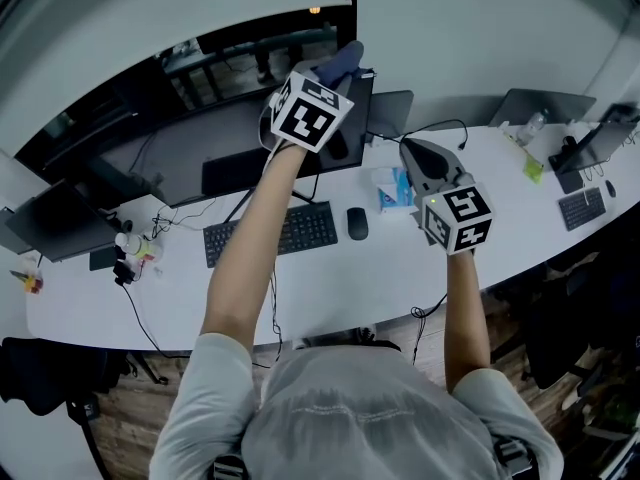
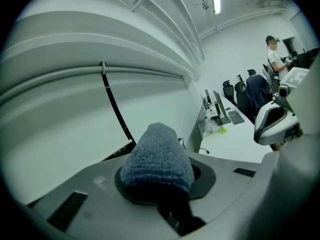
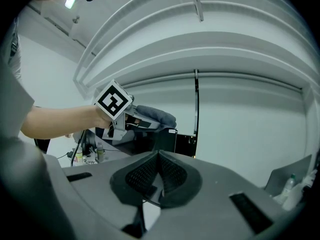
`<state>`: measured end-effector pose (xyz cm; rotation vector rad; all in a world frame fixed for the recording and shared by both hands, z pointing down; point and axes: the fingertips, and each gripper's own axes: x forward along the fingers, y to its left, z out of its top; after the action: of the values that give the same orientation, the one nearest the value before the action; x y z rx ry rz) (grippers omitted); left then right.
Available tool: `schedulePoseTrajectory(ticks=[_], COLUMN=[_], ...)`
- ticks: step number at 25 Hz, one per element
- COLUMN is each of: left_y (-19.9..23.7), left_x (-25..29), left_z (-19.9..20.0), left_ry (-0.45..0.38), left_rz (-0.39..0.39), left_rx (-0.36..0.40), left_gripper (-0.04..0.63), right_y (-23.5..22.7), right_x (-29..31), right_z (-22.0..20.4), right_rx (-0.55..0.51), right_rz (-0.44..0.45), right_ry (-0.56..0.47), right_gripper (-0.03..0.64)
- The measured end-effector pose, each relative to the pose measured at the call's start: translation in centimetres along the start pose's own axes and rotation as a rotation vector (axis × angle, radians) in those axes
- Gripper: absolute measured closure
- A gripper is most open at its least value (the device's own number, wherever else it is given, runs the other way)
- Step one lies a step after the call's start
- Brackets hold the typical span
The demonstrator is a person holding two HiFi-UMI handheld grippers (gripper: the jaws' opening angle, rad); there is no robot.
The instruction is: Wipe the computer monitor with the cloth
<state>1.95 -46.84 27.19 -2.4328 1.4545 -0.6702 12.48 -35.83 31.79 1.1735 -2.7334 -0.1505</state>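
With your left gripper [image 1: 333, 76] clamped on the bunched blue cloth [image 1: 342, 61], which sits at the top edge of the monitor [image 1: 200, 158] just ahead of its jaws, and your right gripper [image 3: 159, 176] pinched together on nothing, a hard push could tip the monitor back.

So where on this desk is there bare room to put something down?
Bare desk lies between the right gripper and the far keyboard, and along the front edge below the near keyboard. Crowded: the cables and small items at the left end, and around the mouse.
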Motion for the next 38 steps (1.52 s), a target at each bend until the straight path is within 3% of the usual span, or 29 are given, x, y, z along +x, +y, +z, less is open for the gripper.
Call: schedulePoseTrajectory(ticks=[9, 38], left_y=[2.1, 11.7], left_x=[-2.8, -13.5], left_z=[-1.9, -10.0], left_ry=[0.006, 0.066], left_rz=[0.028, 0.192], left_rx=[-0.058, -0.142], left_gripper=[0.531, 0.531], right_y=[2.6, 14.2], right_x=[2.1, 10.2], right_z=[0.8, 4.3], right_rx=[-0.016, -0.063], right_rz=[0.059, 0.281], right_ry=[-0.002, -0.028], right_gripper=[0.615, 0.615])
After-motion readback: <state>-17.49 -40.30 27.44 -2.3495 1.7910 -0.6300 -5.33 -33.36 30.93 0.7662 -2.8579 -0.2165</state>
